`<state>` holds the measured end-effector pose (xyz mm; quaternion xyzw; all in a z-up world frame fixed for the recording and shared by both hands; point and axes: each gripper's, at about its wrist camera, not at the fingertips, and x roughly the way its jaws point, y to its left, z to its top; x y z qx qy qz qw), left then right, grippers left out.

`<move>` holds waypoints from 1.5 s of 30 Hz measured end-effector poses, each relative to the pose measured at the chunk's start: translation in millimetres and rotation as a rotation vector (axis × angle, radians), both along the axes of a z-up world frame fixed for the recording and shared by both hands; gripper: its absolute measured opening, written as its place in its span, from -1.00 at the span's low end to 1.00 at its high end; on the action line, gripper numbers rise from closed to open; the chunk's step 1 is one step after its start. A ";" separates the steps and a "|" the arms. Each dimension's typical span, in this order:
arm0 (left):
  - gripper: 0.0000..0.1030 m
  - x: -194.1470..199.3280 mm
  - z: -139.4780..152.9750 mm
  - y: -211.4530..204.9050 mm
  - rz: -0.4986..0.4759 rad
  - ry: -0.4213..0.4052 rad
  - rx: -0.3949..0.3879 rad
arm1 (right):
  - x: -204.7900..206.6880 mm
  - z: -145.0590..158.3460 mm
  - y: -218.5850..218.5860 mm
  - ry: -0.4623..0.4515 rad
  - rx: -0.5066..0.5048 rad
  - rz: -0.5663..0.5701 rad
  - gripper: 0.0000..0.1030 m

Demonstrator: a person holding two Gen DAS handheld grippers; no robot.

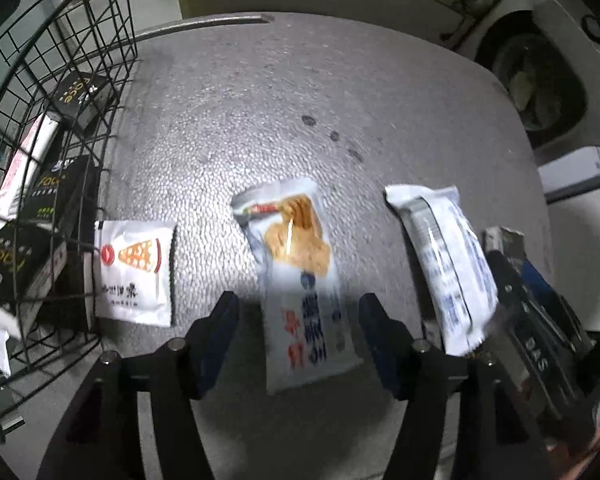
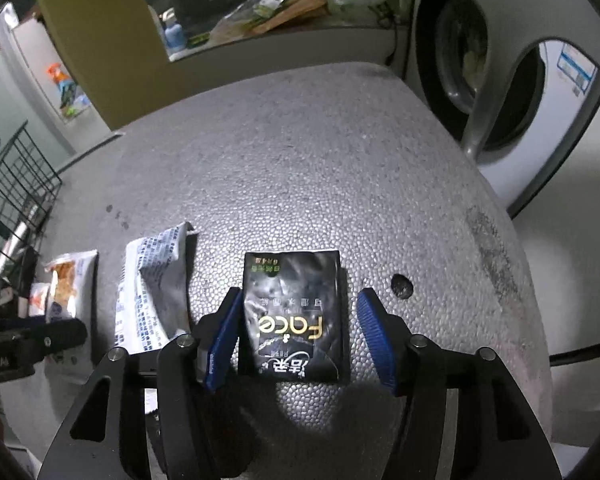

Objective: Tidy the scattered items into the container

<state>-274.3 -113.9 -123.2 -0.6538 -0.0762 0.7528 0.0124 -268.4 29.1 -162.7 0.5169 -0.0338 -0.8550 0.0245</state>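
My left gripper (image 1: 298, 310) is open, its blue pads on either side of a white snack packet with a brown picture (image 1: 296, 280) lying on the grey table. A small white sachet (image 1: 134, 272) lies left of it against the black wire basket (image 1: 60, 80), which holds several black "Face" tissue packs (image 1: 78, 96). A white-blue packet (image 1: 446, 264) lies to the right. My right gripper (image 2: 296, 316) is open around a black "Face" tissue pack (image 2: 294, 316) flat on the table. The white-blue packet (image 2: 152, 288) and snack packet (image 2: 70, 288) lie to its left.
The table is a grey foam slab (image 2: 320, 160). A washing machine (image 2: 500, 92) stands at the right beyond the table edge. A cluttered counter (image 2: 284, 12) is behind. The right gripper shows at the right edge of the left wrist view (image 1: 540, 320).
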 end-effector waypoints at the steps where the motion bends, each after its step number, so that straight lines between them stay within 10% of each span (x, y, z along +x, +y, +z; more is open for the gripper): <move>1: 0.31 -1.8 -1.7 0.4 0.007 -0.003 -0.012 | 0.0 -0.4 -0.5 0.000 0.007 0.001 0.13; 10: 0.30 -22.3 -12.2 -1.0 0.000 -0.007 -0.029 | -0.8 -0.8 -5.0 0.001 0.067 -0.002 -0.08; 19: -0.26 -6.0 -5.4 7.8 -0.009 0.002 0.000 | 5.8 7.7 -1.6 -0.001 0.004 -0.028 -0.08; 29: -0.26 15.2 61.1 -25.7 -0.018 0.081 0.076 | 12.9 67.2 -29.8 0.081 -0.071 0.022 -0.08; 36: -0.26 26.0 131.7 -85.3 0.074 0.200 0.085 | 17.3 147.5 -118.8 0.181 -0.203 0.279 -0.08; 45: -0.26 38.9 108.1 -221.9 0.291 0.186 -0.053 | 44.2 161.2 -269.2 0.162 -0.241 0.605 -0.08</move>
